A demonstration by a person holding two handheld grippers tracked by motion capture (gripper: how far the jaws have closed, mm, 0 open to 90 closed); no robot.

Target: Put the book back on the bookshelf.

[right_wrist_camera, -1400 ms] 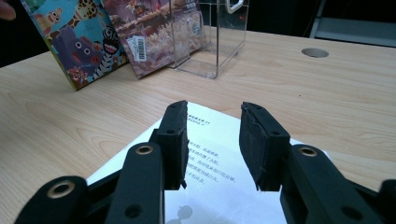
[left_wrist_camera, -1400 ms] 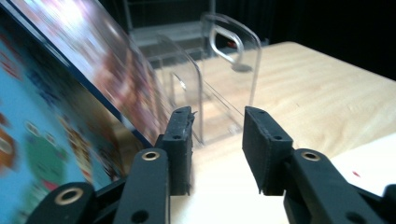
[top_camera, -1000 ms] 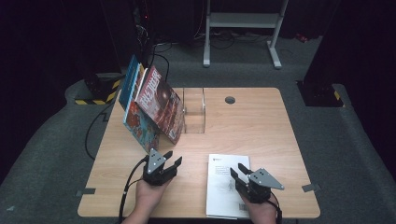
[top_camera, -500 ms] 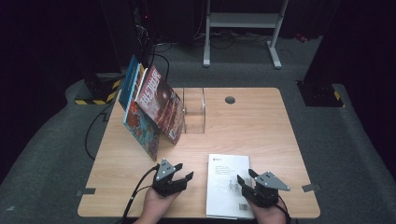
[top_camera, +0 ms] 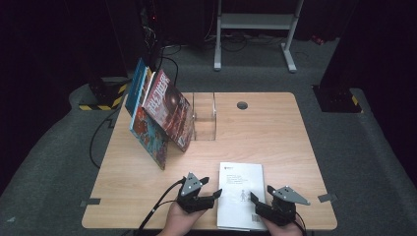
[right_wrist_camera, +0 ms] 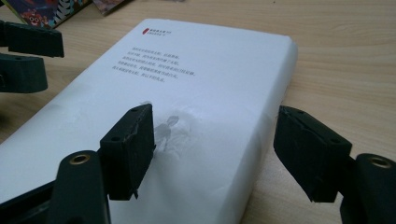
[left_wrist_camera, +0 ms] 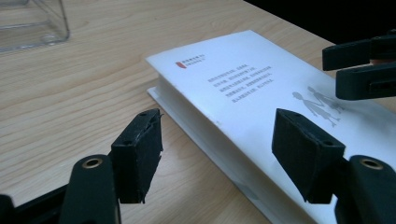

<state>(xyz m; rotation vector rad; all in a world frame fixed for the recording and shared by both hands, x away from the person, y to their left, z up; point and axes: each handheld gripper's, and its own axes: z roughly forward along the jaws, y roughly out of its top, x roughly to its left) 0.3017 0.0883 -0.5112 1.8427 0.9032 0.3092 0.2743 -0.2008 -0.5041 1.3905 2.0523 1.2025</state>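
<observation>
White book (top_camera: pixel 240 194) lies flat on the table (top_camera: pixel 275 132), near its front edge, long axis running away from the person, toward the clear stand (top_camera: pixel 204 116) and the leaning picture books (top_camera: pixel 160 115) at the far left.

Left gripper (top_camera: pixel 208 197) sits just off the book's left long edge, jaws apart, nothing between them. In the left gripper view the gap straddles that edge: one pad over bare wood, the other over the cover. Edge is thick and faces the gripper (left_wrist_camera: pixel 217 156).

Right gripper (top_camera: pixel 259 205) is at the book's near right corner, jaws also apart and empty. In its own view (right_wrist_camera: pixel 214 154) one pad hangs over the cover by the small grey figure print, the other beyond the right edge, above the table.

Both grippers flank the near end; the far end is unattended. Neither is clearly nearer. Contact with the cover is hard to judge; the pads look just above it, probably not touching.

Judgement: a lift would turn on closing across the two long edges, each gripper from its own side.
</observation>
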